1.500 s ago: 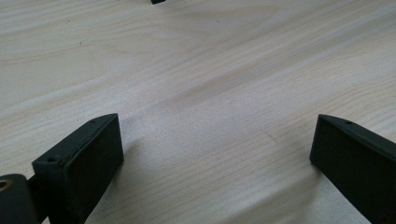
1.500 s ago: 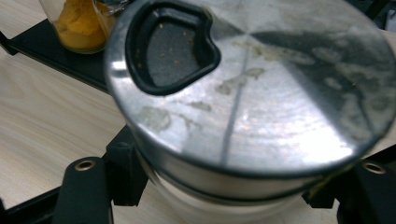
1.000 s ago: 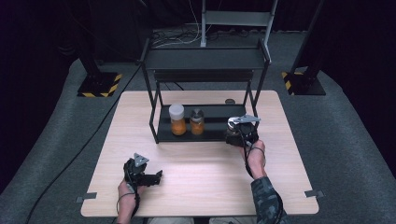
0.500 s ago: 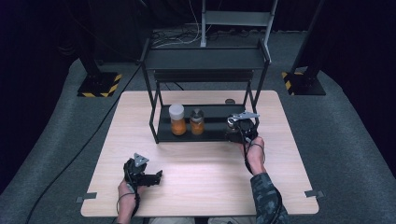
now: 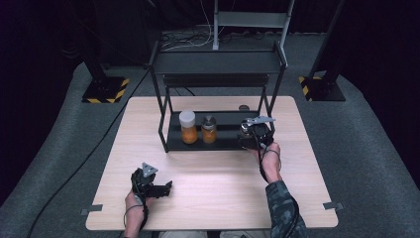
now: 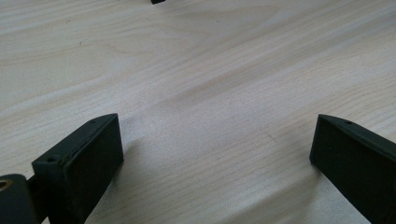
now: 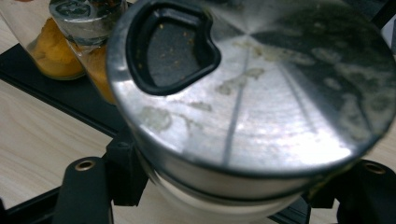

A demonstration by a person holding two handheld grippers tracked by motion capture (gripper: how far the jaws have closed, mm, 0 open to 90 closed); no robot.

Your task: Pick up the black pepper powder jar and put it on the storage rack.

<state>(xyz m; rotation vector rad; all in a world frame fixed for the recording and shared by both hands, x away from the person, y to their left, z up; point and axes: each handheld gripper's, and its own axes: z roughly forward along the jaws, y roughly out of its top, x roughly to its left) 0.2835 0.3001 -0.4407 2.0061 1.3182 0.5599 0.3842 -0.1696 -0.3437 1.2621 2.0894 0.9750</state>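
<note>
the right gripper (image 5: 250, 133) is clamped on a jar with a shiny metal lid (image 7: 252, 88), one black jaw on each side of the body just under the lid. in the right gripper view the lid is tipped toward the camera, with a dark heart-shaped opening in it and smudges across the steel. the person's right hand (image 5: 267, 154) grips the tool from behind, and the jar sits at the right end of the black rack's (image 5: 218, 67) lower shelf, whether resting on it or lifted a touch i cannot tell

further left on that same lower shelf stand two more jars side by side, a white-capped jar (image 5: 187, 127) filled with orange stuff and, just to its right, a smaller metal-capped jar (image 5: 209, 130) also orange inside. both are apart from the held jar, and both peek in at the top left of the right gripper view

the left gripper (image 5: 157, 189) is near the front edge of the wooden table (image 5: 223, 188), well clear of the rack, held low in the left hand (image 5: 134, 202). its jaws gape wide with bare wood between them and nothing in their grasp
</note>
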